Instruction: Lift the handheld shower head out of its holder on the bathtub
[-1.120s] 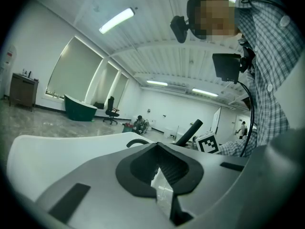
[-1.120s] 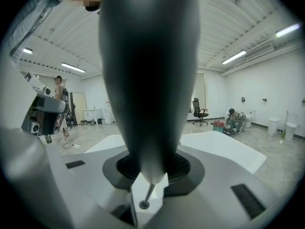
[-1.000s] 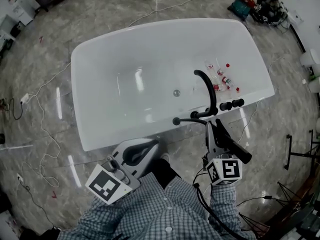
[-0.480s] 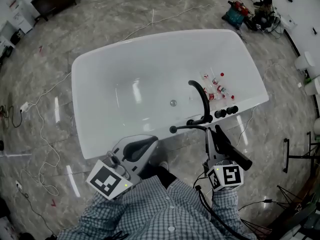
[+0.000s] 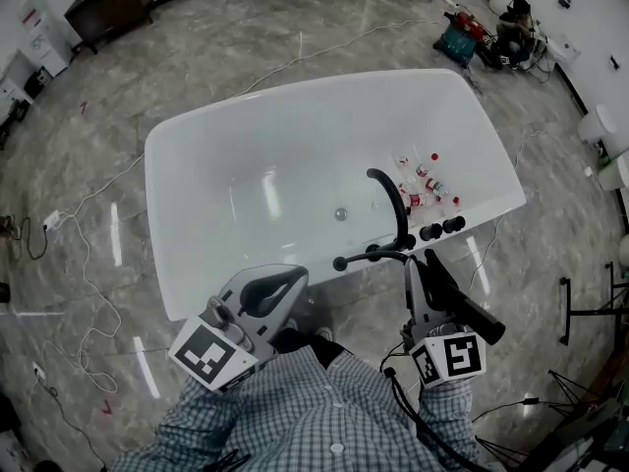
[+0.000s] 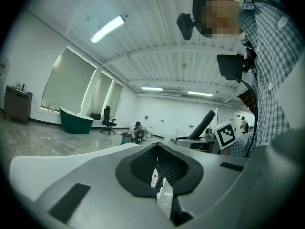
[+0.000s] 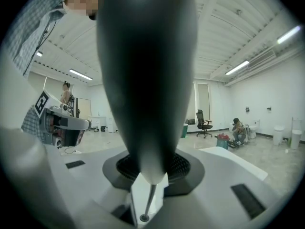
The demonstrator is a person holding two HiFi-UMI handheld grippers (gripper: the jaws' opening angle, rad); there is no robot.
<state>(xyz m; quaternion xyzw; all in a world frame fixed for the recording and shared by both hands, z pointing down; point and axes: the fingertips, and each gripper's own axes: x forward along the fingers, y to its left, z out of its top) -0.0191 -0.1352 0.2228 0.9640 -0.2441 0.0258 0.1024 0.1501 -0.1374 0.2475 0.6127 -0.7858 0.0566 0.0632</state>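
Observation:
A white bathtub [image 5: 246,136] fills the middle of the head view. On its near rim stand a curved black faucet [image 5: 391,200], a lever [image 5: 359,258] and two black knobs [image 5: 441,228]. My right gripper [image 5: 425,265] is shut on the black handheld shower head [image 5: 470,311], which is held off the rim, just in front of the tub. In the right gripper view the shower head [image 7: 147,80] rises as a dark tapered body between the jaws of the right gripper [image 7: 153,170], with a thin metal hose end below it. My left gripper [image 5: 287,281] [image 6: 162,171] is shut and holds nothing.
Several small red-capped bottles [image 5: 421,180] lie in the tub near the faucet, and a drain [image 5: 341,213] sits mid-floor. Cables [image 5: 88,293] trail over the marble floor. Bags [image 5: 460,35] and a crouching person [image 5: 514,16] are at the far right. A metal stand [image 5: 580,303] is on the right.
Both grippers have risen in front of the tub, the right one more, carrying the shower head up. The head view has tilted, so the tub sits a little farther away.

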